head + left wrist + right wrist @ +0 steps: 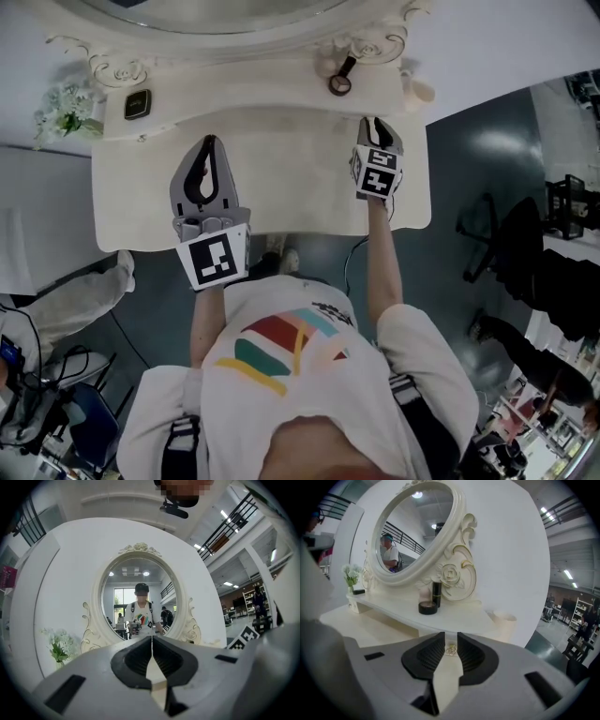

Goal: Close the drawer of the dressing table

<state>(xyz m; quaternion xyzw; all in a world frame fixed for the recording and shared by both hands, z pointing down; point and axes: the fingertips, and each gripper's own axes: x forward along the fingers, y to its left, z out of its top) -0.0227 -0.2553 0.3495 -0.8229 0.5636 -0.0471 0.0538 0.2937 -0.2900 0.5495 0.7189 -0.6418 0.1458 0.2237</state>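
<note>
The cream dressing table (281,192) lies below me, with a raised shelf (234,98) at its back under the oval mirror (140,602). My right gripper (373,124) points at the shelf's front face on the right. In the right gripper view a small gold drawer knob (450,650) shows in the narrow gap between the tips of the right gripper (450,641), whose jaws stand slightly apart; I cannot tell whether the pads touch it. My left gripper (208,145) hovers over the tabletop at the left. The left gripper (152,641) is shut, its tips meeting on nothing.
On the shelf stand a black jar (427,607), a dark bottle (436,592), a white flower vase (67,108) and a small dark box (138,103). A cream cup (504,620) sits at the right end. An office chair (506,234) stands on the floor to the right.
</note>
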